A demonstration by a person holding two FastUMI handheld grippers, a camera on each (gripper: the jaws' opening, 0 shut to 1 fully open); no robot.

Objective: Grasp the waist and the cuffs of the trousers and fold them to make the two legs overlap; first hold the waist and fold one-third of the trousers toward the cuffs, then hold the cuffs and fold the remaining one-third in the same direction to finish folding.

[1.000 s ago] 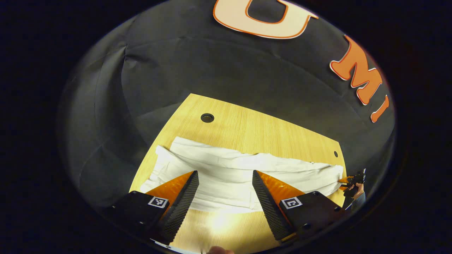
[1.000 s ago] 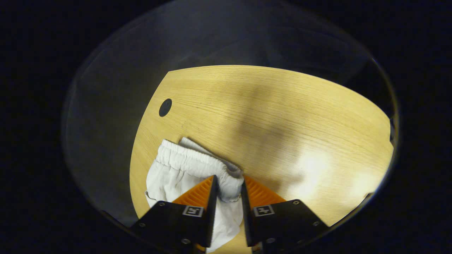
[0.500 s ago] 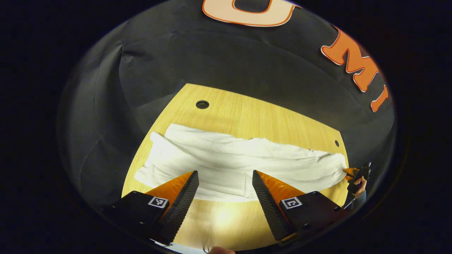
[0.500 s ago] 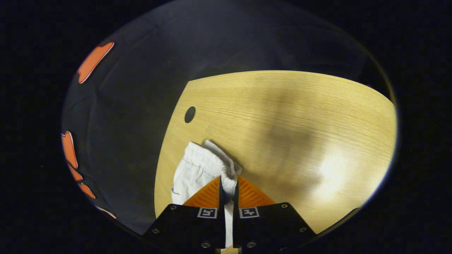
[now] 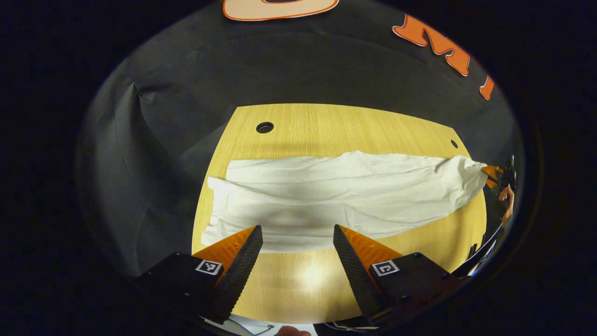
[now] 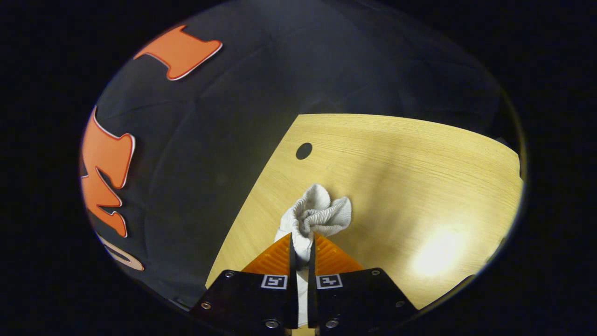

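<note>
The right gripper (image 6: 302, 247) pinches the trousers' (image 5: 336, 196) bunched waistband (image 6: 319, 214) at twelve o'clock, while the left gripper (image 5: 297, 238) gapes wide above the table (image 5: 326, 126).

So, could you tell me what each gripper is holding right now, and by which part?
The right gripper is shut on the white trousers, pinching the bunched elastic waist. The left gripper is open above the table, holding nothing.
</note>
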